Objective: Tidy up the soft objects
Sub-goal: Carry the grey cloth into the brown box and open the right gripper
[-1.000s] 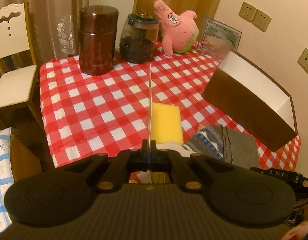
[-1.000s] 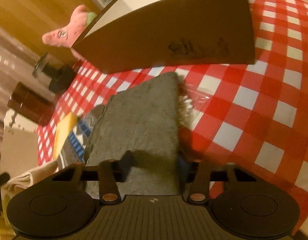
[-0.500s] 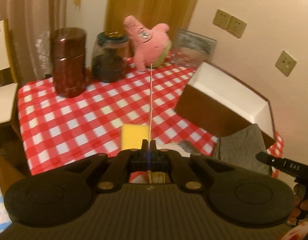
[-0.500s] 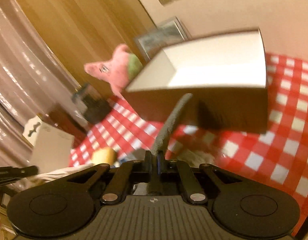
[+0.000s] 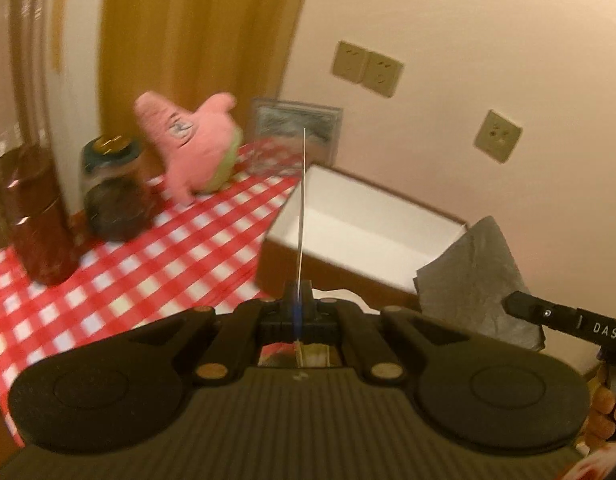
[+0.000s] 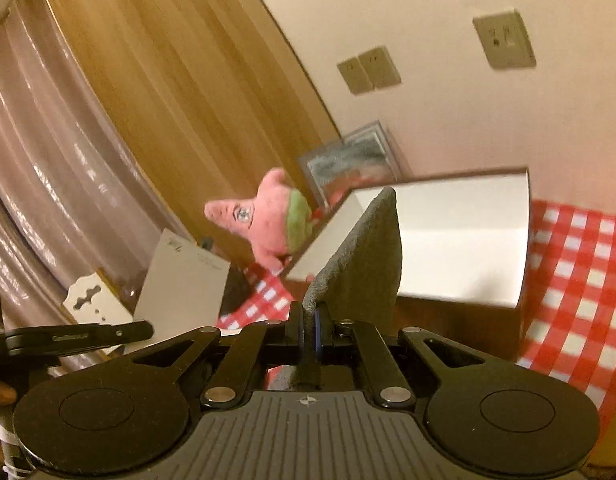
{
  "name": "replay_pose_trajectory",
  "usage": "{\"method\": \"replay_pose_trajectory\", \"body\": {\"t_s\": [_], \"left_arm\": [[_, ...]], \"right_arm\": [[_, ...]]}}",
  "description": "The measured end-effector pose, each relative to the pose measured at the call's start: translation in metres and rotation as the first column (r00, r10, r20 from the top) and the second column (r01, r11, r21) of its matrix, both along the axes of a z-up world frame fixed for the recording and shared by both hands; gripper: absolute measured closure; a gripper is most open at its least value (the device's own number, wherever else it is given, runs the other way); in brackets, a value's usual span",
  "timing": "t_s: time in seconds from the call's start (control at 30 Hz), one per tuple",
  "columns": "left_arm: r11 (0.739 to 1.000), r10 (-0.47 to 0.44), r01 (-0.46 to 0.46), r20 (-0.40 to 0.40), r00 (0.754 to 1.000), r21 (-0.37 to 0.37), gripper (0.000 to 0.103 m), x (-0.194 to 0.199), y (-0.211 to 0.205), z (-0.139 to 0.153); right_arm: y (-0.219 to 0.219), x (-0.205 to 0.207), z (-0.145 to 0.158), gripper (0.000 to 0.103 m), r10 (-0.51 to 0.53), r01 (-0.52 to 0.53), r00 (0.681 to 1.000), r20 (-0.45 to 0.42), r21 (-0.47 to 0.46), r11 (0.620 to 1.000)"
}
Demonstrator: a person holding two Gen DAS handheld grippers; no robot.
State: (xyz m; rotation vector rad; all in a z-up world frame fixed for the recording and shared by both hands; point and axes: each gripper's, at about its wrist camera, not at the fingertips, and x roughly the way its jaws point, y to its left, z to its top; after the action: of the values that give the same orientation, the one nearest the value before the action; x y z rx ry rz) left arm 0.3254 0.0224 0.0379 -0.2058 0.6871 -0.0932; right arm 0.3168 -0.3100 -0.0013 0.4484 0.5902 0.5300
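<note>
My left gripper (image 5: 297, 304) is shut on a thin white sheet (image 5: 302, 208), seen edge-on in its own view and as a flat white card in the right wrist view (image 6: 184, 284). My right gripper (image 6: 308, 332) is shut on a grey cloth (image 6: 364, 256), held up in the air near the front edge of the brown box with a white inside (image 6: 460, 240). The cloth also shows in the left wrist view (image 5: 476, 280), beside the box (image 5: 360, 220). A pink star plush toy (image 5: 196, 148) sits on the table behind the box.
The table has a red and white checked cover (image 5: 128, 272). A brown canister (image 5: 32, 216) and a dark glass jar (image 5: 112, 188) stand at its back left. A framed picture (image 5: 296, 128) leans on the wall. A white chair back (image 6: 92, 304) is at the left.
Both grippers have risen from the table, the left with the sheet, the right shutting on the grey cloth and lifting it towards the box. The yellow sponge and striped cloth have dropped out of view.
</note>
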Motion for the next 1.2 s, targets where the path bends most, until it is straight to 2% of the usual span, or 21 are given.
{"method": "replay_pose_trajectory", "body": {"t_s": [0.17, 0.43, 0.77, 0.97, 1.0, 1.03, 1.1, 1.13, 1.2], "left_arm": [[0.999, -0.041, 0.041, 0.018, 0.999, -0.019, 0.103, 0.033, -0.017, 0.01], [0.995, -0.097, 0.097, 0.033, 0.995, 0.002, 0.103, 0.097, -0.055, 0.017], [0.988, -0.155, 0.155, 0.026, 0.987, 0.0, 0.103, 0.175, -0.101, 0.009], [0.98, -0.192, 0.192, 0.008, 0.981, -0.048, 0.102, 0.217, -0.121, -0.007], [0.979, -0.195, 0.194, -0.009, 0.981, -0.061, 0.1, 0.226, -0.124, -0.013], [0.98, -0.195, 0.193, -0.032, 0.98, -0.058, 0.092, 0.233, -0.125, -0.019], [0.984, -0.178, 0.179, -0.094, 0.98, 0.001, 0.077, 0.246, -0.129, -0.036], [0.985, -0.167, 0.171, -0.105, 0.98, 0.025, 0.075, 0.247, -0.129, -0.042], [0.984, -0.165, 0.173, -0.135, 0.977, 0.05, 0.075, 0.247, -0.123, -0.056]], "right_arm": [[-0.007, 0.014, 0.02, 0.098, -0.022, 0.022, 0.999, 0.04, 0.009, 1.0], [-0.022, 0.049, 0.041, 0.098, -0.081, 0.08, 0.993, 0.084, 0.019, 0.997], [-0.036, 0.114, 0.031, 0.098, -0.133, 0.136, 0.987, 0.09, -0.027, 0.99], [-0.043, 0.147, 0.012, 0.098, -0.16, 0.163, 0.985, 0.061, -0.051, 0.985], [-0.043, 0.152, 0.009, 0.098, -0.162, 0.165, 0.985, 0.056, -0.054, 0.985], [-0.042, 0.157, 0.006, 0.098, -0.161, 0.163, 0.986, 0.05, -0.058, 0.985], [-0.036, 0.172, -0.004, 0.098, -0.13, 0.132, 0.991, 0.02, -0.098, 0.986], [-0.029, 0.179, -0.012, 0.094, -0.134, 0.131, 0.991, -0.012, -0.15, 0.98], [-0.019, 0.187, -0.023, 0.073, -0.133, 0.122, 0.991, -0.031, -0.238, 0.964]]}}
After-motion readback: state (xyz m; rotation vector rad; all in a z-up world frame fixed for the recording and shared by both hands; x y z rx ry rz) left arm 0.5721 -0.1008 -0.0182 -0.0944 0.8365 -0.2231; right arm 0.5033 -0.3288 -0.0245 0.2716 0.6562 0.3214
